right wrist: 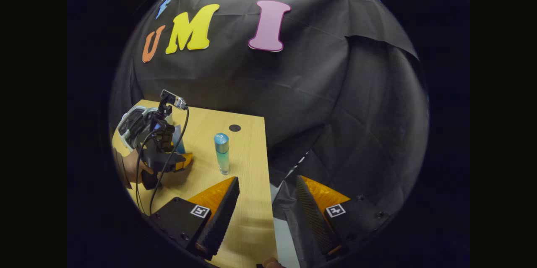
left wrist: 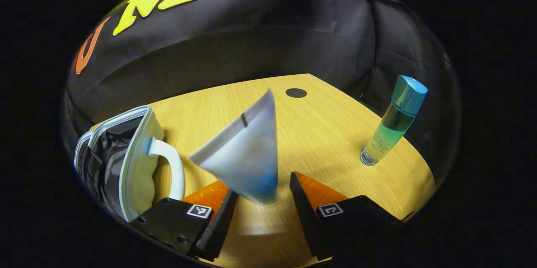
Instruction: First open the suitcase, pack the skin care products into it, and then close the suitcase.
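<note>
In the left gripper view, the left gripper (left wrist: pixel 262 213) has its jaws part open around the lower end of a pale squeeze tube (left wrist: pixel 245 154), raised above the wooden table (left wrist: pixel 319 134); whether both fingers press on it I cannot tell; the small white suitcase (left wrist: pixel 126 163) lies open at left, and a blue-capped green bottle (left wrist: pixel 392 123) stands upright at right; in the right gripper view, the right gripper (right wrist: pixel 266 213) hangs wide open and empty at the table's near right edge.
</note>
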A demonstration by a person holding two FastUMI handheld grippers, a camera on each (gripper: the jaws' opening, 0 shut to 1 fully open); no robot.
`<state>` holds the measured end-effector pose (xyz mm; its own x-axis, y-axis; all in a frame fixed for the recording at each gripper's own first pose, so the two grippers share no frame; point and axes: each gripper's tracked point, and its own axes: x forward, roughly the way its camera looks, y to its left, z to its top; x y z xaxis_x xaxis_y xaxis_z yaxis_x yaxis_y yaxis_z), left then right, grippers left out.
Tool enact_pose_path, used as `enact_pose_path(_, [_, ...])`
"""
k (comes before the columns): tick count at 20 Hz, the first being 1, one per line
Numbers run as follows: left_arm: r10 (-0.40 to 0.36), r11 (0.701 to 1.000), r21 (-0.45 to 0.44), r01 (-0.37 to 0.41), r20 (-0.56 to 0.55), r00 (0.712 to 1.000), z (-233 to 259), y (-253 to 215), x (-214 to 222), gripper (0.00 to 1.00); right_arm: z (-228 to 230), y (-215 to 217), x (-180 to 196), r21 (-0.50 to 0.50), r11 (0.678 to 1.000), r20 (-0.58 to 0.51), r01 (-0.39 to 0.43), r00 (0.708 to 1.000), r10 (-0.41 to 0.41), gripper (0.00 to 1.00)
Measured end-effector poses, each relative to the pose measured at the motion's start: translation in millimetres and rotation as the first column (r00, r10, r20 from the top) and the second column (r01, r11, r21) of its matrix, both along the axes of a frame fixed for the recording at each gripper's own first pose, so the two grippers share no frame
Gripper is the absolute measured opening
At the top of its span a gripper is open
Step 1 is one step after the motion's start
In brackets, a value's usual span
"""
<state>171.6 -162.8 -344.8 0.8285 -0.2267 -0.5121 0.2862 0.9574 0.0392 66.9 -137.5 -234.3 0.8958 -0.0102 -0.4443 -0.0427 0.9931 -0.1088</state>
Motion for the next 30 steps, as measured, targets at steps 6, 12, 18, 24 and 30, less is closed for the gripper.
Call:
enact_pose_path(6, [-0.016,1.0,0.009,0.016,0.009,1.0,-1,-3,3,0.52,-14,14,16,0.004,1.0,-0.019,-0.03,0.999,0.03,0.81])
enact_pose_path(12, [-0.04,0.999,-0.033,0.04,0.013,0.999,21,-5,-12,0.49,-18,37,39,0.055,0.996,-0.014,-0.072,0.997,0.073,0.81])
enact_pose_path(18, [-0.015,0.998,-0.064,0.019,0.064,0.998,80,19,-57,0.42,-34,79,83,0.123,0.986,-0.019,-0.108,0.994,0.111,0.81])
enact_pose_path(24, [0.085,0.994,-0.079,-0.079,0.085,0.993,129,77,-114,0.42,-65,112,108,0.117,0.983,-0.047,-0.14,0.988,0.147,0.82])
enact_pose_path(30, [0.235,0.967,-0.127,-0.221,0.104,0.967,177,146,-167,0.42,-100,125,129,0.114,0.988,-0.076,-0.108,0.99,0.117,0.81])
